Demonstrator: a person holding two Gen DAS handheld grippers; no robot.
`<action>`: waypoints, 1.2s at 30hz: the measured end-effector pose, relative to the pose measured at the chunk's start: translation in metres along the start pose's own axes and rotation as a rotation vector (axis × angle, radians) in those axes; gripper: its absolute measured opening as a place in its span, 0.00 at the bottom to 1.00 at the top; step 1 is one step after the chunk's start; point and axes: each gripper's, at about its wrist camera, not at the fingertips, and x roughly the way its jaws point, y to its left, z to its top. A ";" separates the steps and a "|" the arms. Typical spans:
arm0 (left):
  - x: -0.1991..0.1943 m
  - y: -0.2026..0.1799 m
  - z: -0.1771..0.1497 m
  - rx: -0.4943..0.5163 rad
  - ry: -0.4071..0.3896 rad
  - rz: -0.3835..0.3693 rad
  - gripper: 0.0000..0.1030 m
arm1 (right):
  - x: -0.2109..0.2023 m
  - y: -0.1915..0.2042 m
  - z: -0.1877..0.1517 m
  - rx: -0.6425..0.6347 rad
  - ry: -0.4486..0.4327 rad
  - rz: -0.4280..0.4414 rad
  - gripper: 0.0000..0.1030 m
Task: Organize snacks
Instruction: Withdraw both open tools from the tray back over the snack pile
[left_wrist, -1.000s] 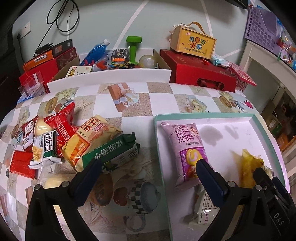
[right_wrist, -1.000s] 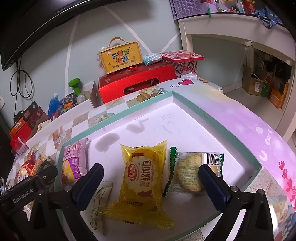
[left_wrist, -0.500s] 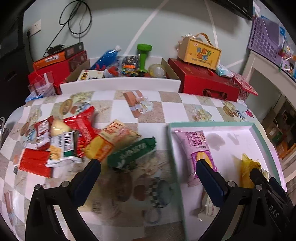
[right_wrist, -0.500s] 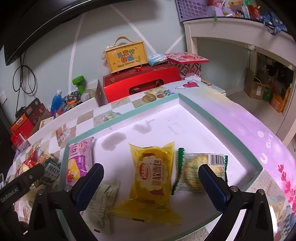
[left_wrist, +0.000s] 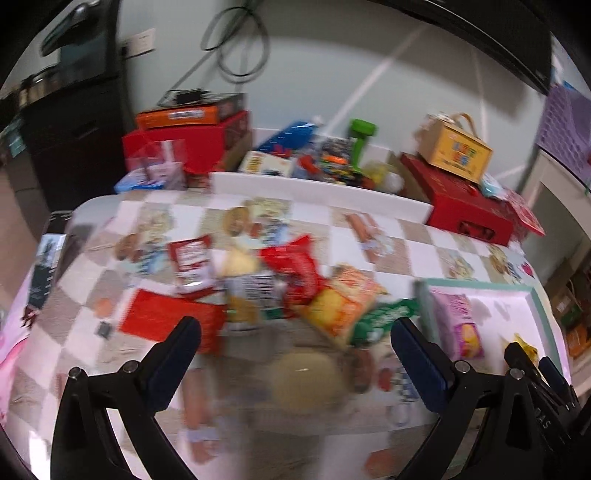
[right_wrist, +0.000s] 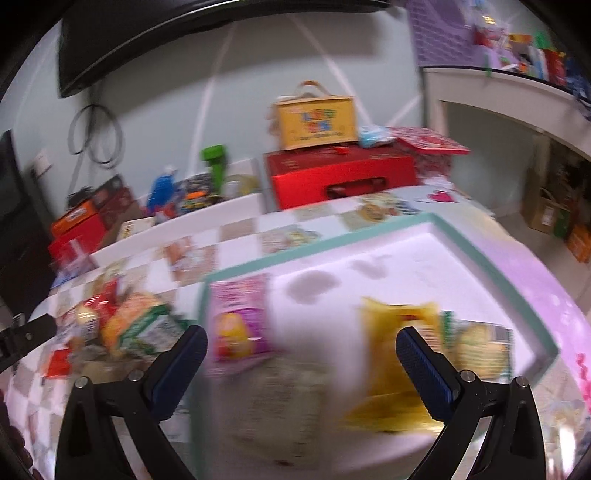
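A pile of snack packets lies on the checked tablecloth: a flat red pack (left_wrist: 166, 319), an orange bag (left_wrist: 341, 301), a green packet (left_wrist: 384, 321) and red pouches (left_wrist: 299, 266). My left gripper (left_wrist: 295, 339) hovers open just in front of the pile, holding nothing. To the right, a teal-rimmed tray (right_wrist: 491, 266) holds a pink packet (right_wrist: 238, 317), a yellow bread packet (right_wrist: 397, 354), a green-edged biscuit pack (right_wrist: 476, 343) and a pale packet (right_wrist: 280, 398). My right gripper (right_wrist: 301, 345) stands open above the tray's near side, empty. Both views are blurred by motion.
Along the back wall stand a red gift box (left_wrist: 465, 206) with a yellow carton (left_wrist: 456, 147) on top, a white box (left_wrist: 317, 184) of odds and ends with a green dumbbell (left_wrist: 360, 142), and red and orange boxes (left_wrist: 188, 138) at the left. The right gripper's tip (left_wrist: 535, 365) sits over the tray.
Both grippers have drawn back and swung left. The left view now centres on the snack pile instead of the tray edge; the right view has pulled off the yellow packet. Nothing was picked up.
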 end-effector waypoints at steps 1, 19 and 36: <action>-0.001 0.008 0.001 -0.017 -0.003 0.013 0.99 | 0.000 0.006 0.000 -0.007 0.002 0.021 1.00; 0.014 0.103 -0.014 -0.166 0.099 0.128 0.99 | 0.017 0.124 -0.031 -0.165 0.097 0.230 1.00; 0.060 0.129 -0.013 -0.242 0.178 0.130 0.99 | 0.034 0.169 -0.056 -0.193 0.164 0.301 1.00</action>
